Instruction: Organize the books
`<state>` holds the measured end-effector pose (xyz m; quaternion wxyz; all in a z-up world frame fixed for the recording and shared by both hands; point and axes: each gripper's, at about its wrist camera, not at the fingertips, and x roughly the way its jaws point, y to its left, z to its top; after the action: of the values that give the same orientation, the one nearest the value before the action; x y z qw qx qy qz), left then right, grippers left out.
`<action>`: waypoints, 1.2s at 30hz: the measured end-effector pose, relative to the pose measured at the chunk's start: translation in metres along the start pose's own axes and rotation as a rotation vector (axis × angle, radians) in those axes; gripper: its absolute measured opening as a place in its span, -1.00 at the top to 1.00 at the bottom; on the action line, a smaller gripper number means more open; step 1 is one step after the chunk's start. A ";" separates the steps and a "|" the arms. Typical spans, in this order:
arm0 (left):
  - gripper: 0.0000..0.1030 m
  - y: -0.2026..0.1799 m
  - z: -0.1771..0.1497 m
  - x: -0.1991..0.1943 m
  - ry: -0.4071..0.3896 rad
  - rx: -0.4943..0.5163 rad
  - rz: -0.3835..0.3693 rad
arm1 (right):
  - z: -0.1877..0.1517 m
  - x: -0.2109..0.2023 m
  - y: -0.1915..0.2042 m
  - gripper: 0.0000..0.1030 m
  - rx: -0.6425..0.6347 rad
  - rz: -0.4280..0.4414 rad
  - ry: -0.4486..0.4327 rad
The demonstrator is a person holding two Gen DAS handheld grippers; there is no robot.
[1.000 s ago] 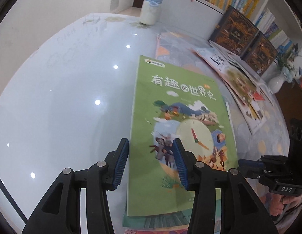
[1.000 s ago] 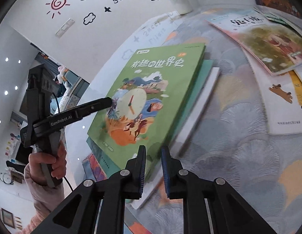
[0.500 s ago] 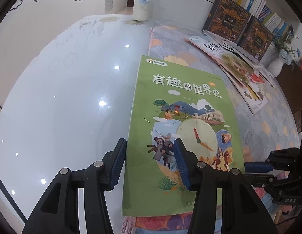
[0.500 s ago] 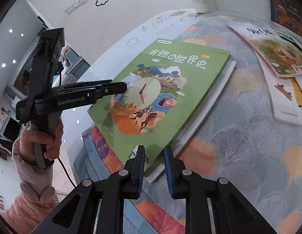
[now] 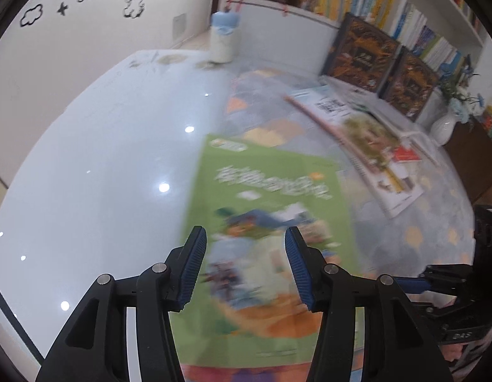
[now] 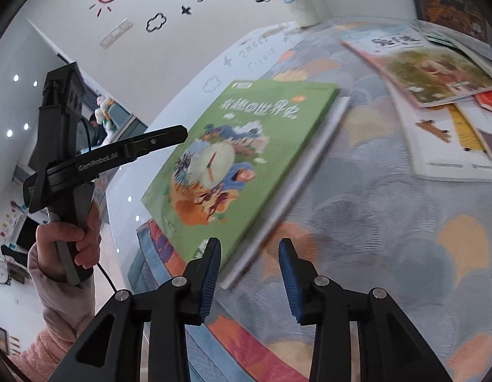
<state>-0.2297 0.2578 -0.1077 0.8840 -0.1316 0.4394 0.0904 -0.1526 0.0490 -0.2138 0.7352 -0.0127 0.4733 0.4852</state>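
The glossy green clock-cover picture book (image 6: 236, 156) is seen lying flat atop a small stack, just ahead of the right claw (image 6: 249, 275), its jaws just opened and empty; the left claw (image 5: 245, 265) hovers open above it. Scattered books (image 6: 436, 73) further ahead must be gathered next.

Blue-capped white bottle (image 5: 224, 39), white vase (image 5: 444, 126), possibly of flowers.

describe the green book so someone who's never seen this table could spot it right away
Start at the table with its pale patterned cloth. At the cloth's left edge lies a small stack, and the green book is its top cover. Unlike the pale books scattered to its right, it is bright green with a clock face drawn on it.
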 end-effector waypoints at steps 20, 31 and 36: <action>0.03 -0.197 0.058 0.089 0.006 0.000 -0.167 | -0.008 -0.152 -0.184 0.10 0.379 -0.078 -0.311; 0.02 -0.246 0.061 0.135 -0.040 0.003 -0.051 | 0.038 -0.177 -0.293 0.10 0.705 -0.008 -0.516; 0.02 -0.246 0.058 0.135 -0.076 0.042 -0.028 | 0.059 -0.170 -0.330 0.10 0.802 0.042 -0.577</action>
<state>-0.0377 0.0486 -0.1446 0.9038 -0.1157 0.4054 0.0736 0.1133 -0.2171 -0.2063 0.7732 0.4155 0.4000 0.2635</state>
